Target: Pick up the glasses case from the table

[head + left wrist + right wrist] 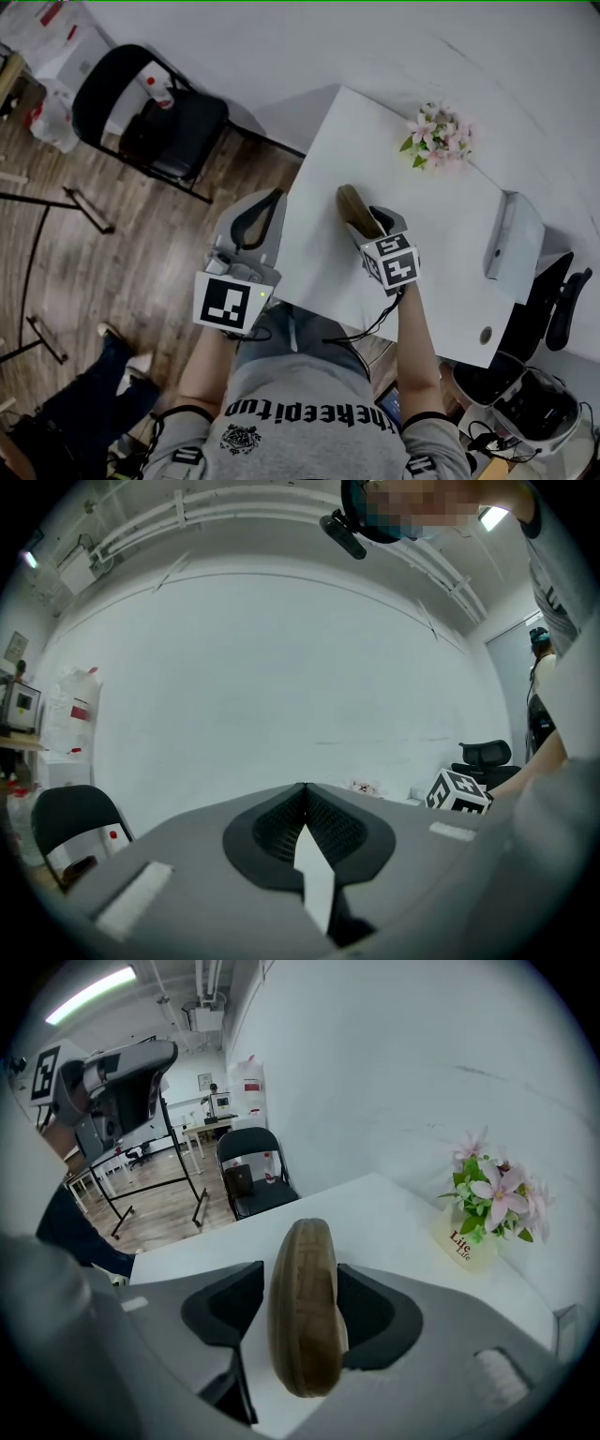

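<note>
The brown oval glasses case (352, 208) (305, 1307) stands on its long edge on the white table (441, 300). My right gripper (377, 223) (300, 1288) tilts down over it, open, with the case between its two dark pads; a thin gap shows on the left side, and the right pad sits right beside the case. My left gripper (272, 200) (305, 791) hovers level at the table's left edge, shut, its tips meeting with nothing held.
A pot of pink flowers (437, 136) (492, 1199) stands at the table's far side, and a pale flat box (514, 246) lies at its right end. A black folding chair (159, 108) stands on the wooden floor to the left. An office chair (562, 300) is at the right.
</note>
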`<state>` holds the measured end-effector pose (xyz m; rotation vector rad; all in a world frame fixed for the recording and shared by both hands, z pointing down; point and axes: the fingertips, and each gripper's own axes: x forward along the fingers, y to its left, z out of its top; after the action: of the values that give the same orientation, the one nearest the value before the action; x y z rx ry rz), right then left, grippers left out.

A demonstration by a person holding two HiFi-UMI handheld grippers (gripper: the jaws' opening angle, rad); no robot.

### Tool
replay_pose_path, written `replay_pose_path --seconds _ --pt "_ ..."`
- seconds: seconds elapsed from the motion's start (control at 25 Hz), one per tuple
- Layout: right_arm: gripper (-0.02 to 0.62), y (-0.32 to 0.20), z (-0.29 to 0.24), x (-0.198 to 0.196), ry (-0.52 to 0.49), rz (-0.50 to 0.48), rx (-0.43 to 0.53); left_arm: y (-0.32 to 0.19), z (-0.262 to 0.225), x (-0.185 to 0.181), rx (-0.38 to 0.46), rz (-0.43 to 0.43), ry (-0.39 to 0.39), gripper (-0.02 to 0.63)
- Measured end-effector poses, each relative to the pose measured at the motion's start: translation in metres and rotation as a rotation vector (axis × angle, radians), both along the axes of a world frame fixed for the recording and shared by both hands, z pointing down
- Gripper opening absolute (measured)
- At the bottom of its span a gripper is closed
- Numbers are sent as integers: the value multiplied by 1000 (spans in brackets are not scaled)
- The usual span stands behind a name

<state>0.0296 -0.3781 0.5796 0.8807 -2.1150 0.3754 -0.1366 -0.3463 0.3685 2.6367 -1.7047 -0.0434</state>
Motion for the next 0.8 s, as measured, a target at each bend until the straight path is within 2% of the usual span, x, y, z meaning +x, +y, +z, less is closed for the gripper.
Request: replay_pose_path --seconds 0.48,0.68,0.8 --pt "255 -3 25 -4 83 -61 -52 2 6 -12 -15 -73 -8 20" --pt "245 -1 23 -3 72 -61 -52 5 5 -11 -14 -80 -12 20" --pt "244 0 13 -3 24 -30 -23 8 2 -10 -6 -77 -12 20"
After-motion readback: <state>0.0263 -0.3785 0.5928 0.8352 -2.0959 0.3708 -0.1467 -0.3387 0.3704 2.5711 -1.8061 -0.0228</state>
